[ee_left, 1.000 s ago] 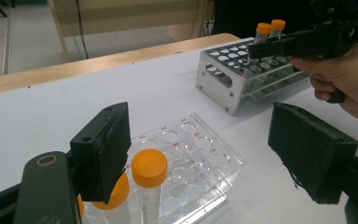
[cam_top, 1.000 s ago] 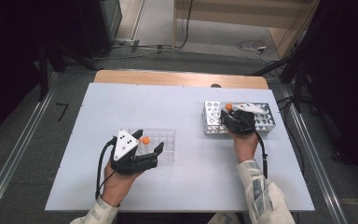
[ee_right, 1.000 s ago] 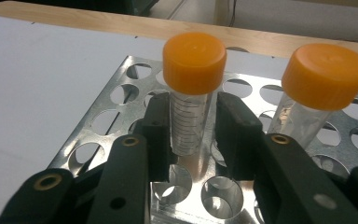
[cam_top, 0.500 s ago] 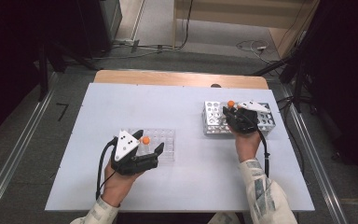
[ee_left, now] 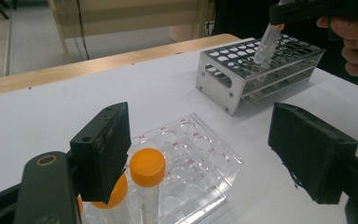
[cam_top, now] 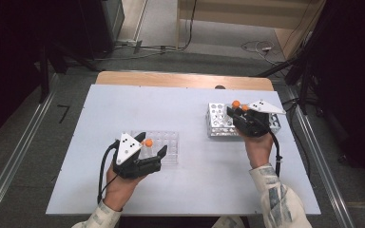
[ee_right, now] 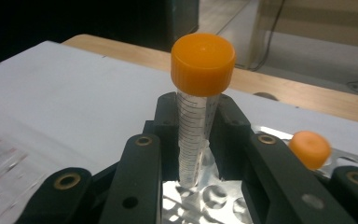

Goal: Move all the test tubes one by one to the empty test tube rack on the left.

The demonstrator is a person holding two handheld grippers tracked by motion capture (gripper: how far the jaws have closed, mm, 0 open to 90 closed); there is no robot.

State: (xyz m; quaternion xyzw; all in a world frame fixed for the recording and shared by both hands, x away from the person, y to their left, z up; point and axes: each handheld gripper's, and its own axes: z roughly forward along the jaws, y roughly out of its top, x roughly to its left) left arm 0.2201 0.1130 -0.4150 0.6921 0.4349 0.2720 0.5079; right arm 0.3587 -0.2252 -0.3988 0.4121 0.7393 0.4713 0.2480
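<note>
My right gripper [ee_right: 196,128] is shut on a clear, orange-capped tube [ee_right: 198,98], held upright with its tip just above the metal rack [ee_right: 200,200]. In the high view this right gripper [cam_top: 240,114] hangs over the rack [cam_top: 218,124] at the table's right. A second orange-capped tube [ee_right: 310,148] stands in that rack. My left gripper [ee_left: 205,154] is open, its jaws on either side of a clear plastic rack [ee_left: 200,158] that holds two orange-capped tubes [ee_left: 147,168]. In the high view the left gripper [cam_top: 151,144] rests at this clear rack [cam_top: 168,142].
The white tabletop [cam_top: 190,190] spreads between the two racks and toward the front edge. A wooden strip [cam_top: 180,80] runs along the far edge. Cables lie on the floor beyond the table.
My right gripper has risen over the metal rack with the tube in it, lifting the tube out of its hole. The left gripper has stayed put.
</note>
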